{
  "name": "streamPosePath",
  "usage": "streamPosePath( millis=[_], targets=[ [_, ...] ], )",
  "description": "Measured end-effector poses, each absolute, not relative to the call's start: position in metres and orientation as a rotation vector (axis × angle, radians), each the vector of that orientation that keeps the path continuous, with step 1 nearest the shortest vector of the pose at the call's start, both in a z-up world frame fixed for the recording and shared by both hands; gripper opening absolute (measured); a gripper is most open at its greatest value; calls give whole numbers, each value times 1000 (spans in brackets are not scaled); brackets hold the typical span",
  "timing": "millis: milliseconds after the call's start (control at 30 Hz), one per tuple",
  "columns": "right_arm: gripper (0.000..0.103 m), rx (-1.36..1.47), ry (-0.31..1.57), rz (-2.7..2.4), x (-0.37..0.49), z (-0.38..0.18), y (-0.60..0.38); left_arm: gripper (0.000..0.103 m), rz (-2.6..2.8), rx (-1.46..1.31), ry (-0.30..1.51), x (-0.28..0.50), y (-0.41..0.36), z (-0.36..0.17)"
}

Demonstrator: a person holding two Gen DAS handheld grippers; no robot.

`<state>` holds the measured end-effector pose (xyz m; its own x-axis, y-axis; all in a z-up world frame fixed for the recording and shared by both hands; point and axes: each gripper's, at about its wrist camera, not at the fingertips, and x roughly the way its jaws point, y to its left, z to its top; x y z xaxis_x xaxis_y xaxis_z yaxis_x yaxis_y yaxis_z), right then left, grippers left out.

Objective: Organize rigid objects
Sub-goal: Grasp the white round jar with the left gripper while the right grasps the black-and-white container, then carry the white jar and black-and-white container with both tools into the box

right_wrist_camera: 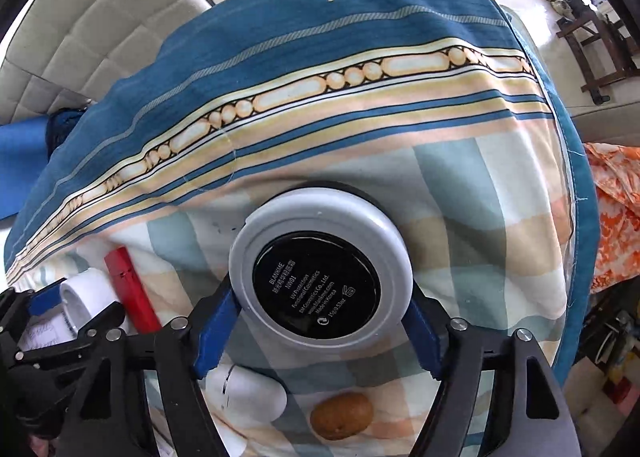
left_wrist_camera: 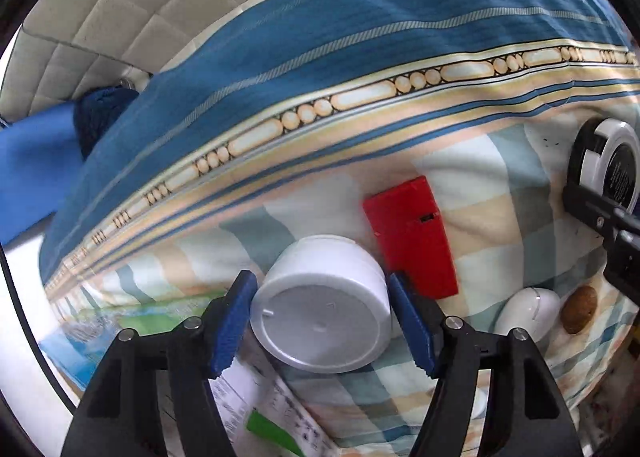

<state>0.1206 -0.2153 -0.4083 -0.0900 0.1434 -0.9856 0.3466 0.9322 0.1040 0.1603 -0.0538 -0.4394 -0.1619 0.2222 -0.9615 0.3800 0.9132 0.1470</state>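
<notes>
My left gripper (left_wrist_camera: 322, 321) is shut on a white plastic cup (left_wrist_camera: 322, 303), its flat bottom facing the camera, held just above the checked cloth. A red flat box (left_wrist_camera: 412, 235) lies right behind it. My right gripper (right_wrist_camera: 320, 327) is shut on a round white compact with a black label (right_wrist_camera: 320, 273), held upright above the cloth. The compact also shows at the right edge of the left wrist view (left_wrist_camera: 610, 163). The cup (right_wrist_camera: 86, 297) and red box (right_wrist_camera: 132, 289) show at lower left in the right wrist view.
A white mouse-shaped object (right_wrist_camera: 246, 391) and a brown oval object (right_wrist_camera: 342, 415) lie on the cloth near the front. A printed leaflet (left_wrist_camera: 264, 413) lies under the left gripper. The blue striped cloth (right_wrist_camera: 320, 37) covers the table. A padded white seat (left_wrist_camera: 120, 17) stands behind.
</notes>
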Motion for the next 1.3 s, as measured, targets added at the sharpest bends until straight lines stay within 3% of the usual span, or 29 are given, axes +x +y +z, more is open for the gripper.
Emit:
streamPosePath(
  millis=[367,833,1300],
  targets=[
    [77,328,1767,-111,49,-422,-219,66,-136,200,1689,112,-43,-436],
    [77,315,1748,-207,29,-427,-207,66,-120,173,1695,90,-44,-455],
    [75,327,1680,-174,37,-383,-196,66,-202,184,1546,68,-58,-387]
  ],
)
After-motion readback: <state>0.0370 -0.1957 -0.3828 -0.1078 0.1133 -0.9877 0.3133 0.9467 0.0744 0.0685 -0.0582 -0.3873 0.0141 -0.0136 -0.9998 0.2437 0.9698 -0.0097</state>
